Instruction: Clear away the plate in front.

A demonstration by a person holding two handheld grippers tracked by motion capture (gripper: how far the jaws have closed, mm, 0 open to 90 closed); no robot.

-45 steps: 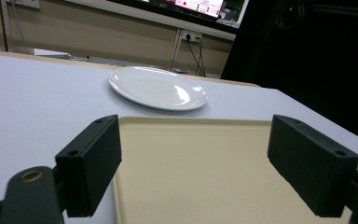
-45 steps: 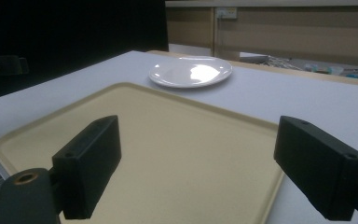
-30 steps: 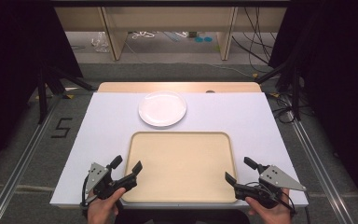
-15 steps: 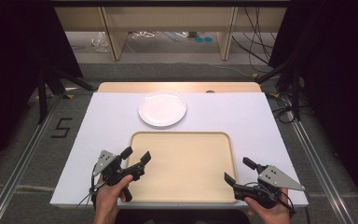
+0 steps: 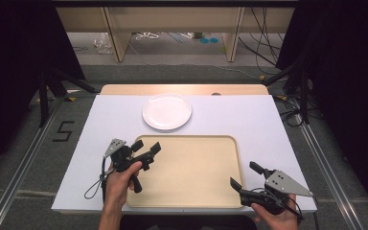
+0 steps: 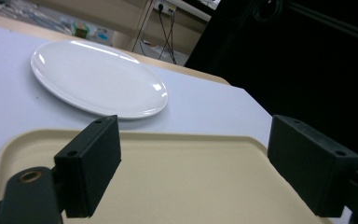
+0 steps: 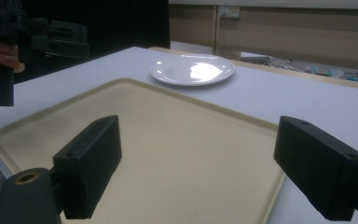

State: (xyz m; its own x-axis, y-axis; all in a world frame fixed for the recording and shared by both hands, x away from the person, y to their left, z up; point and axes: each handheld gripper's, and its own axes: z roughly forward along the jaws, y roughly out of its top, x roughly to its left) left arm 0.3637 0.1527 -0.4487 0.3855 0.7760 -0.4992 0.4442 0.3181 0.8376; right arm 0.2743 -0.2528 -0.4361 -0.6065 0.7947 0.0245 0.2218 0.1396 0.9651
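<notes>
Far left of the high view: grey floor with a "5" mark (image 5: pixel 63 130) beside a metal rail. Next, the white-topped table (image 5: pixel 100 120).

Left claw (image 5: pixel 146 147) raised over the near-left part of the beige tray (image 5: pixel 191 167), gripped by the left hand (image 5: pixel 120 181), grey three-cornered plate on top, cable looping down to the table edge. Jaws spread apart, nothing between them. Aimed toward the white plate (image 5: pixel 166 111). In the left gripper view, both black jaws wide apart with the tray's far rim (image 6: pixel 168 136) running between them and the plate (image 6: pixel 98 77) just beyond that rim, on the white surface, not touching the tray.

Middle: tray lying flat on the near half of the table, bare. Plate beyond the tray's far edge, near it but apart, also bare.

Right: right claw (image 5: pixel 244 176) at the tray's near-right corner, low, held by the right hand (image 5: pixel 275 218) at the table's near edge. Jaws parted, gripping nothing. In the right gripper view, open jaws framing the tray (image 7: pixel 177 140), plate (image 7: pixel 192 70) farther off, and the left claw (image 7: pixel 51 35) at upper left, held well above the tray's far side.

Far right of the high view: floor, cables, dark curtain.
</notes>
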